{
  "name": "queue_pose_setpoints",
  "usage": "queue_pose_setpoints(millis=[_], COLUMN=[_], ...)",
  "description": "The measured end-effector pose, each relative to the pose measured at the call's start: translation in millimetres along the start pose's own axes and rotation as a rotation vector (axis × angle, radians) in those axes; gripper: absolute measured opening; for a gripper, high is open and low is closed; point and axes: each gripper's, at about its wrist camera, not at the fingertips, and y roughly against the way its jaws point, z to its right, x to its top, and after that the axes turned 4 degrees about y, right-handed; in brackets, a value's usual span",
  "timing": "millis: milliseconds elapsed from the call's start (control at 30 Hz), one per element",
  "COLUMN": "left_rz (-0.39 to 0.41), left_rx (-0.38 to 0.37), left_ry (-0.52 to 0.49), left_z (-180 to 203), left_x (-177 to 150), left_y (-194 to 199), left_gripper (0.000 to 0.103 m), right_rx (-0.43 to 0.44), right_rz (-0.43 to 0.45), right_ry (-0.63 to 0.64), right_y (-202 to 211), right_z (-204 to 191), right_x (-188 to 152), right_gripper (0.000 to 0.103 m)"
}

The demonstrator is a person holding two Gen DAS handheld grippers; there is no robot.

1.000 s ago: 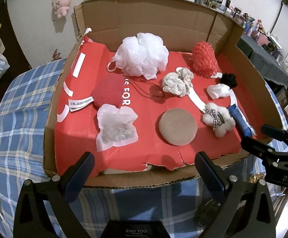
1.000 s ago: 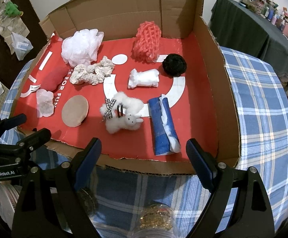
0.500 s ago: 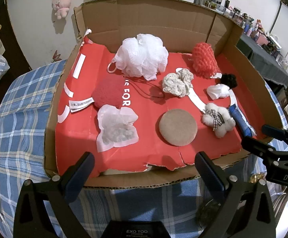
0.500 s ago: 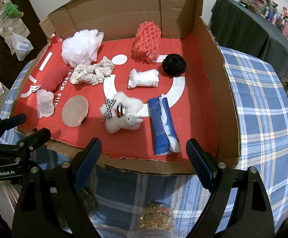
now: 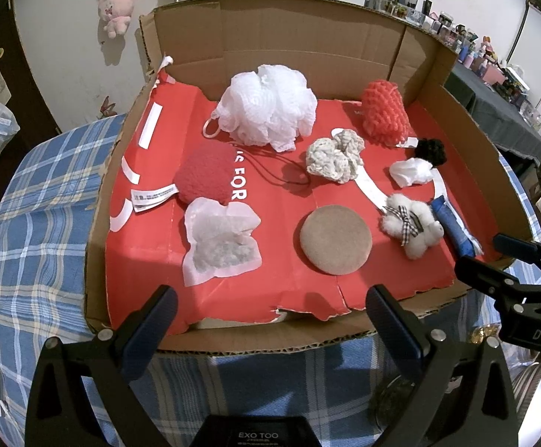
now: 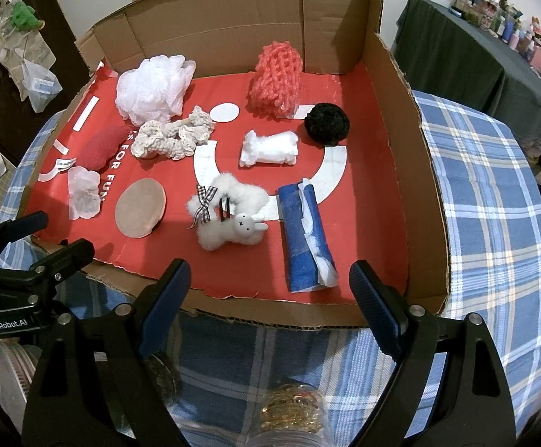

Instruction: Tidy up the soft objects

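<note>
A shallow cardboard box (image 5: 95, 246) with a red floor holds several soft things: a white mesh pouf (image 5: 266, 111), a red mesh roll (image 5: 384, 115), a cream crochet piece (image 5: 335, 156), a red fuzzy pad (image 5: 203, 175), a white sachet (image 5: 220, 242), a brown round pad (image 5: 335, 238), a white plush bunny (image 6: 233, 216), a blue tissue pack (image 6: 306, 238), a black pompom (image 6: 326, 123) and a white wad (image 6: 270, 147). My left gripper (image 5: 270, 316) and right gripper (image 6: 270, 290) are both open and empty, hovering at the box's front edge.
The box sits on a table with a blue plaid cloth (image 6: 494, 223). Jars (image 6: 293, 417) stand on the cloth just below my right gripper. The box's back and right walls (image 6: 412, 119) stand tall. A dark-clothed table (image 6: 456, 44) is behind to the right.
</note>
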Motion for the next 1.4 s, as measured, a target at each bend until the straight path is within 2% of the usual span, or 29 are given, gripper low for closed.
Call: queue_pose_setpoints(millis=[1100, 1267, 1400], left_rz=[-0.003, 0.047, 0.111], left_rx=[-0.002, 0.001, -0.015], left_ry=[0.000, 0.000, 0.042], left_z=[0.8, -1.5, -10.3], left_x=[-1.0, -0.3, 0.9], left_y=[-0.2, 14.6, 44.5], left_gripper=[0.103, 0.103, 0.103], right_rx=[-0.002, -0.007, -0.021], right_rz=[0.006, 0.009, 0.049], right_ry=[0.001, 0.015, 0.024], right_y=[0.9, 3.5, 18.2], right_z=[0.1, -1.4, -1.3], right_x=[0.3, 1.4, 0.8], right_gripper=[0.087, 0.087, 0.087])
